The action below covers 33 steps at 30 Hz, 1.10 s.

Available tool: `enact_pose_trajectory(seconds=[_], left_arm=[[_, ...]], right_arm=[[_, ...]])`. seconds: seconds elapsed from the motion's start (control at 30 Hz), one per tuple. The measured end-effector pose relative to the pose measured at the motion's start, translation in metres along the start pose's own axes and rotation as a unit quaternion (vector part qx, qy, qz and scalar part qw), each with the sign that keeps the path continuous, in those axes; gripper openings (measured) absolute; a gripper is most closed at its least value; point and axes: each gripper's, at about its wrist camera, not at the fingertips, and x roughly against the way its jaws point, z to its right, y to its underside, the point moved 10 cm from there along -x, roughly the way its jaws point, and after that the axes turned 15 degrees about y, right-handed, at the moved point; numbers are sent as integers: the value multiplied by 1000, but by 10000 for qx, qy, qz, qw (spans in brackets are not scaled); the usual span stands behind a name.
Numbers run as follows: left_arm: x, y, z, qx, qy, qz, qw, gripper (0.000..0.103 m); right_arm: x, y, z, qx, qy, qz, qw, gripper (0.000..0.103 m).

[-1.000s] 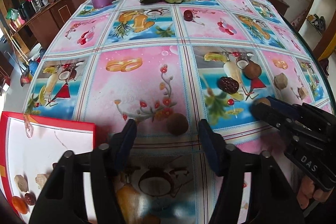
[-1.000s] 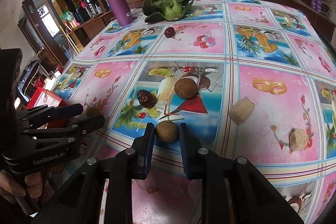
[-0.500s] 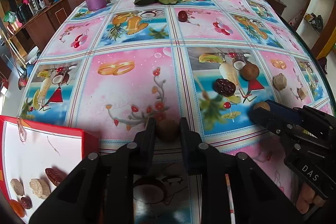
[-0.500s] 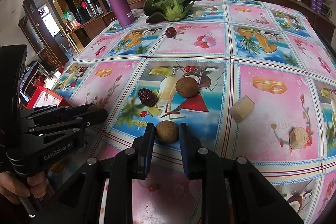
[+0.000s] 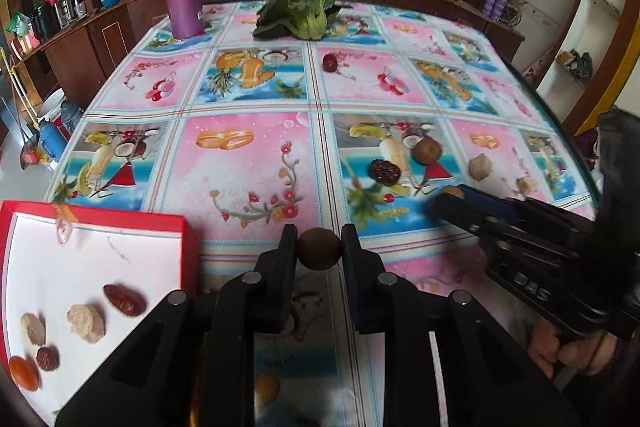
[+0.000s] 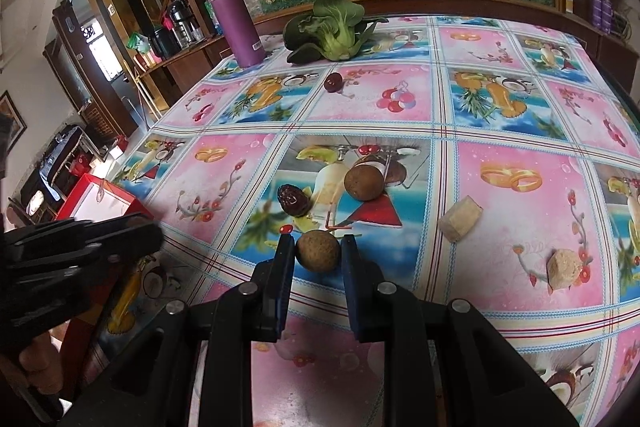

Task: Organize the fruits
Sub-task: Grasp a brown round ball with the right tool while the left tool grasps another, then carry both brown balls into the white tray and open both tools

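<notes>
each gripper has a small round brown fruit between its fingers. the left gripper (image 5: 319, 247) is closed narrow around a dark brown ball (image 5: 319, 248), which looks lifted just clear of the tablecloth (image 5: 248, 163), just right of the red tray (image 5: 96, 223) at the near left. the right gripper (image 6: 318, 251) stands narrow around a paler, tan ball (image 6: 318, 251); its pads look to touch the fruit on both sides, though whether the fruit is off the cloth i cannot tell.

judging by size and the dull, rough skin, these fruits should be very light, firm-shelled and not slippery, but round enough to roll or pop out of a pinch set off centre. the best hold is across the widest part, pads level on opposite sides, with only modest squeeze, since a thin shell could crack.

the tray already holds a long red date (image 5: 125, 300), two pale chunks, a small dark fruit and an orange one near its front left corner. left on the cloth are a wrinkled dark date (image 6: 293, 200), another brown ball (image 6: 363, 183), two pale cubes (image 6: 460, 224) to the right, and a red fruit (image 6: 333, 82) far back near the leafy greens (image 6: 332, 27) and the purple flask (image 6: 236, 23).

the left fruit seems closest to being dropped in the tray.
</notes>
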Motion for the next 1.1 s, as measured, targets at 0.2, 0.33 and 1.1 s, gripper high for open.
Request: enact_pose_trajectory(seconds=[0.2, 0.33, 1.1], left_arm=[[62, 14, -4, -65, -70, 423, 9991, 24], [105, 30, -32, 89, -401, 697, 9967, 24], [184, 128, -167, 1195, -1768, 787, 9738, 24]], right_arm=[[17, -2, -28, 103, -147, 115, 9998, 22], [36, -5, -80, 358, -572, 226, 9975, 22], [53, 59, -281, 2047, -1652, -222, 9645, 22]])
